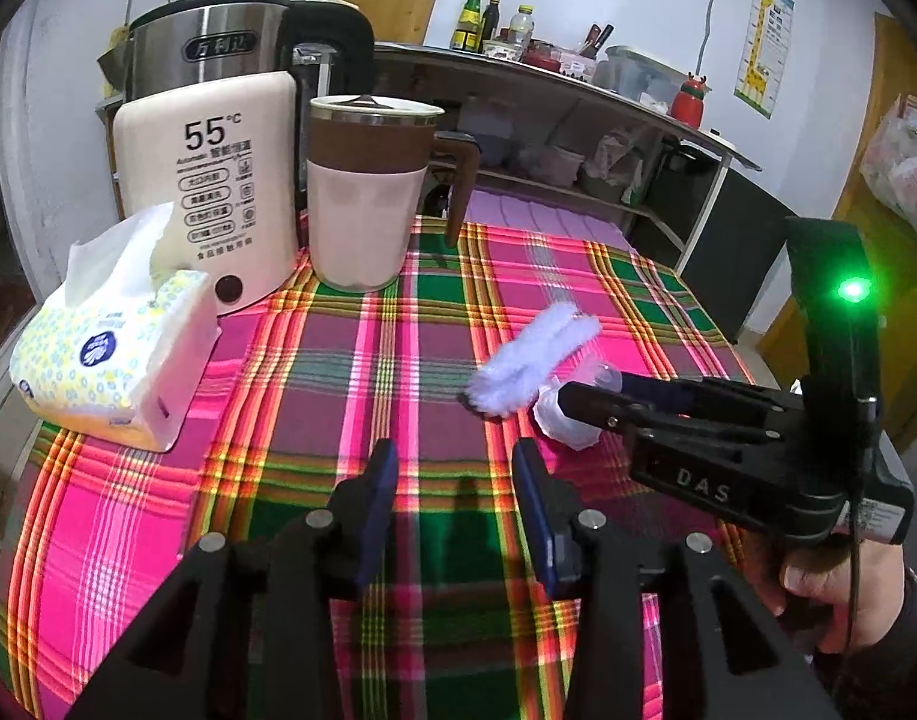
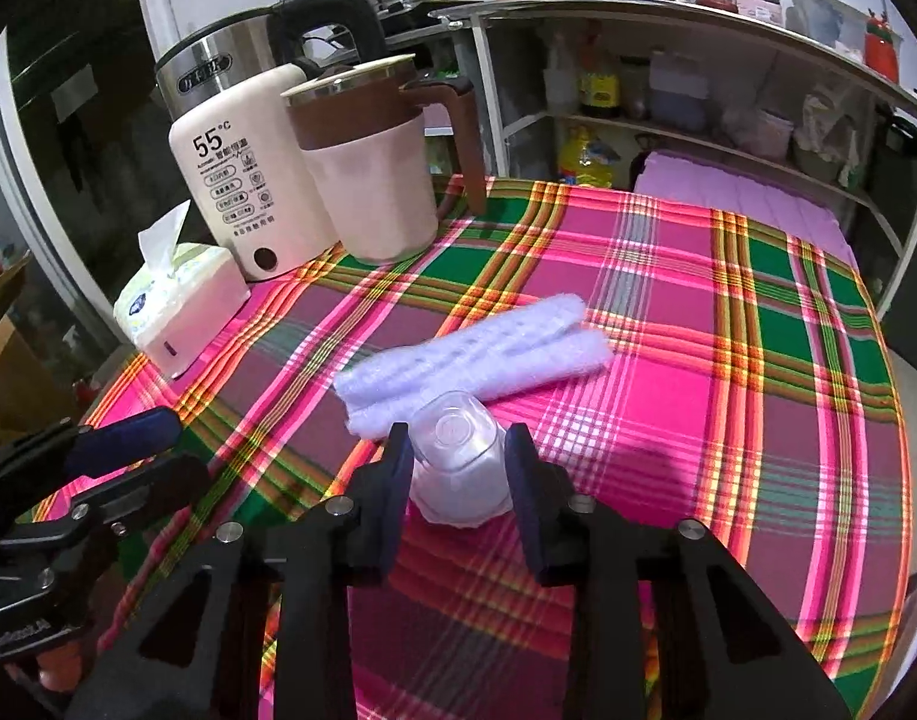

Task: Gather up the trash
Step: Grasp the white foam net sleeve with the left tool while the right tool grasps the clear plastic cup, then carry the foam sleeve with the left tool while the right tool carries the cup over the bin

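On the plaid tablecloth (image 2: 728, 360), near the middle of the table, my right gripper (image 2: 458, 468) has its two fingers on either side of a small clear plastic cup (image 2: 455, 456) lying on its side, base towards me; the pads sit right at its walls, though I cannot tell whether they truly press it. Just beyond the cup, touching it, lies a folded pale lilac cloth (image 2: 476, 354), stretched across my path. My left gripper (image 1: 452, 480) hangs partly open over bare cloth, holding nothing, short of the cloth roll (image 1: 530, 360).

At the far left corner stand a cream kettle-shaped warmer (image 1: 206, 180) printed "55°C" with rows of Chinese text, a steel electric kettle (image 1: 212, 42) behind it bearing a Chinese nameplate, and a pink and brown lidded mug (image 1: 368, 192) beside them. A soft tissue pack (image 1: 110, 354) with a blue round logo sits at the left edge. My right gripper's body reads "DAS" in the left view.
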{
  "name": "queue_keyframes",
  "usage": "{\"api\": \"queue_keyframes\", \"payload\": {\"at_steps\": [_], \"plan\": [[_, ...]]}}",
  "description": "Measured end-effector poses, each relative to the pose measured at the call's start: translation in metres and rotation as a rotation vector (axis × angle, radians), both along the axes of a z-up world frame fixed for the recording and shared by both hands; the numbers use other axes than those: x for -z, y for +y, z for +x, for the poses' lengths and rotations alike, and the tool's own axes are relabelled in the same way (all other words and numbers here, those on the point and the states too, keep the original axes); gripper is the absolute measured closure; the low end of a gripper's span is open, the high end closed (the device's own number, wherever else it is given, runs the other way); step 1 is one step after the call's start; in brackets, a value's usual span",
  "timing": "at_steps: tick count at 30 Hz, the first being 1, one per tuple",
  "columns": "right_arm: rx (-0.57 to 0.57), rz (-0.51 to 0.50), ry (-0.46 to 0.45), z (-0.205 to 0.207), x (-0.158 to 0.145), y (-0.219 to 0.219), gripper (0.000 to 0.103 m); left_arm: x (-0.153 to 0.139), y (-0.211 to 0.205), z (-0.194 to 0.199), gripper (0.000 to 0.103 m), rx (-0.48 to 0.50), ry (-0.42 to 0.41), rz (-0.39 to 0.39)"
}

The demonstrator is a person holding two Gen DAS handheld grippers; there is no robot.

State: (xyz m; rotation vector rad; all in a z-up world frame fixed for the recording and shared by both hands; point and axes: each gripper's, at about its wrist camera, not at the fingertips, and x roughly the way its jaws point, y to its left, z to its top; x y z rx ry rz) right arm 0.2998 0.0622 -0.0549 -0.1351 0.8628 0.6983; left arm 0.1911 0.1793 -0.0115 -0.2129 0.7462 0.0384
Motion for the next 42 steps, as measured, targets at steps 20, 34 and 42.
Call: {"api": "queue_keyframes", "payload": {"at_steps": [20,34,42], "plan": [[0.106,0.087,0.002,-0.009,-0.022,-0.071,0.071,0.017,-0.034,0.082,0.05,0.172,0.052,0.125],[0.155,0.113,-0.012,-0.027,-0.033,-0.11,0.071,0.019,-0.073,0.065,0.077,0.2,0.079,0.135],[0.198,0.117,-0.047,-0.059,-0.049,-0.146,0.071,-0.006,-0.109,0.024,0.078,0.214,0.018,0.064]]}}
